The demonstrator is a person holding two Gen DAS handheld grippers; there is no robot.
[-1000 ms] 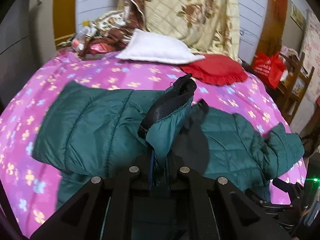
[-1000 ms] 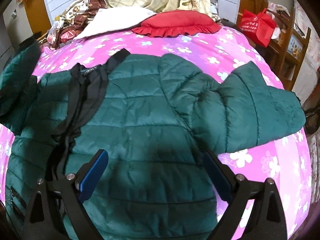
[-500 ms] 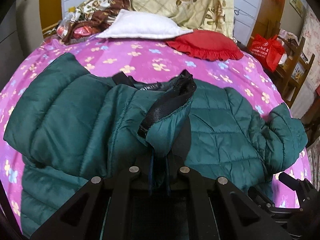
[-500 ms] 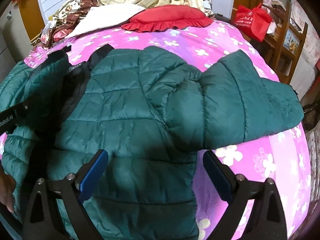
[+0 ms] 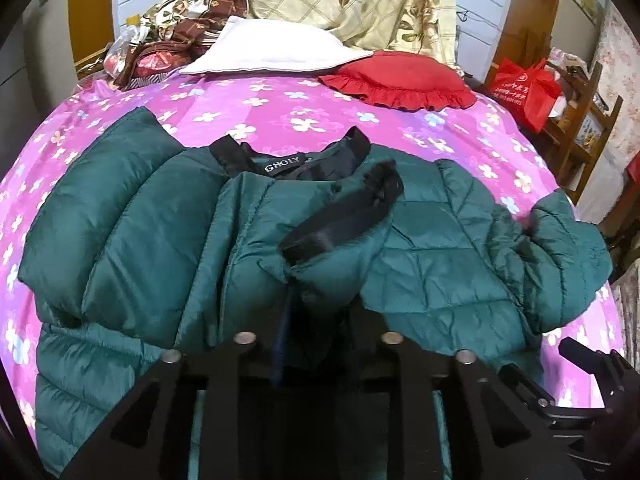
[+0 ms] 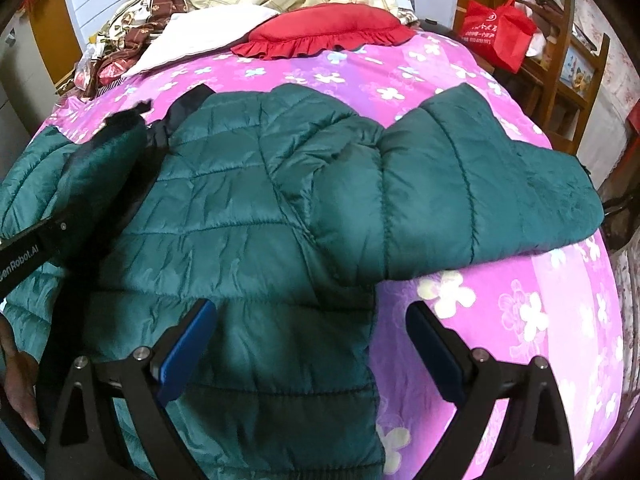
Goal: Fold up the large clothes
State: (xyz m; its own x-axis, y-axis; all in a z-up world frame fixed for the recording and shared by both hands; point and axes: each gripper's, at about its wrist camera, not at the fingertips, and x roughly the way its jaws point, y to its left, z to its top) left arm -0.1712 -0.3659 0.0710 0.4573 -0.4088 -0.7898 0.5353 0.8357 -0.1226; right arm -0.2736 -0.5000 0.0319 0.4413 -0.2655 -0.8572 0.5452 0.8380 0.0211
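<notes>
A dark green puffer jacket (image 5: 440,264) lies spread on the pink flowered bedspread (image 5: 304,108), collar and black label (image 5: 282,168) toward the pillows. My left gripper (image 5: 320,312) has the jacket's black-edged front flap (image 5: 340,216) bunched between its fingers; its jaws are opening, with the fabric still filling the gap. The flap lies folded over the jacket's chest. My right gripper (image 6: 312,344) hangs open just above the jacket (image 6: 248,208), near its side edge, with nothing gripped. The right sleeve (image 6: 480,192) sticks out to the right. The left gripper's black body (image 6: 32,248) shows at the left edge.
A white pillow (image 5: 272,52) and a red frilled cushion (image 5: 400,76) lie at the head of the bed, with piled bedding (image 5: 168,40) behind. A red bag (image 6: 496,28) sits on wooden shelves (image 6: 576,76) to the right. A hand (image 6: 16,372) shows at the lower left.
My left gripper carried the front flap over and down onto the jacket's chest; the collar label came into view. Its fingers now stand slightly further apart. The right gripper has barely moved.
</notes>
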